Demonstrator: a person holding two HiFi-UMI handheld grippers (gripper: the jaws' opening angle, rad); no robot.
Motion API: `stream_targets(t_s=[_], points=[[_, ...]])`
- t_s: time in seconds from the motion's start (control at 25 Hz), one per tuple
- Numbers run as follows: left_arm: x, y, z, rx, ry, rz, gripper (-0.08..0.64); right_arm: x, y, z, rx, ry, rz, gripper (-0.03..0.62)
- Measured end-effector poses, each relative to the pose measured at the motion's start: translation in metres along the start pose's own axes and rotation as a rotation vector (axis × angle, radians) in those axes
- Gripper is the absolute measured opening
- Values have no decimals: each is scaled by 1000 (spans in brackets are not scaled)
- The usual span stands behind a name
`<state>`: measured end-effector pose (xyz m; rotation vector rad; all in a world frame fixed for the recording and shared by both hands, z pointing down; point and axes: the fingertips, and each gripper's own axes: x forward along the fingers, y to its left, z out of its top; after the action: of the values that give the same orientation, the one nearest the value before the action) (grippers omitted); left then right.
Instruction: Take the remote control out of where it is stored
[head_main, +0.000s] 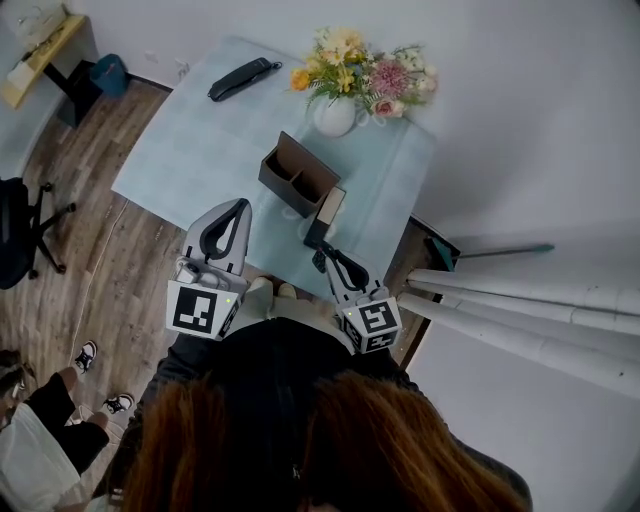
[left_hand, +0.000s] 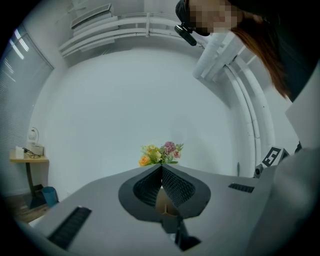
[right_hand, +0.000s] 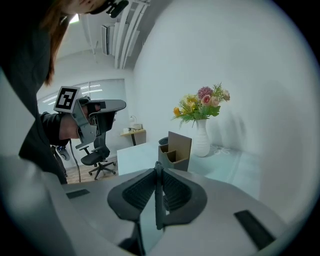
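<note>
My right gripper (head_main: 320, 252) is shut on a thin flat slab (head_main: 327, 213), tan on its face and dark on its edge. The right gripper view shows the slab (right_hand: 159, 200) edge-on between the pads; I cannot tell whether it is the remote. It is held just to the right of the brown two-slot holder (head_main: 298, 175), at the table's near edge. A long black remote-shaped thing (head_main: 240, 78) lies on the far left of the pale blue table (head_main: 190, 150). My left gripper (head_main: 240, 205) hovers near the holder's left, shut and holding nothing (left_hand: 161, 170).
A white vase of flowers (head_main: 345, 85) stands behind the holder (right_hand: 176, 150). A black office chair (head_main: 20, 230) and a small desk (head_main: 40, 50) are on the wooden floor to the left. White pipes (head_main: 520, 310) lie to the right. Another person's shoes (head_main: 85, 355) show at lower left.
</note>
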<state>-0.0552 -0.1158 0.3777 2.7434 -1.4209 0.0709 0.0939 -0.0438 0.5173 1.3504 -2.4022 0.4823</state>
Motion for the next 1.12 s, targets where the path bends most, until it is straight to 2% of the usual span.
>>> stream_targets(t_s=[0.36, 0.96, 1.12], points=[[15, -21, 1, 15, -2, -71, 5, -3, -10, -6, 58, -6, -29, 61], [24, -22, -2, 16, 1, -88, 5, 0, -54, -22, 218, 1, -70, 61], [25, -20, -4, 22, 22, -79, 5, 4, -67, -25, 227, 2, -60, 64]])
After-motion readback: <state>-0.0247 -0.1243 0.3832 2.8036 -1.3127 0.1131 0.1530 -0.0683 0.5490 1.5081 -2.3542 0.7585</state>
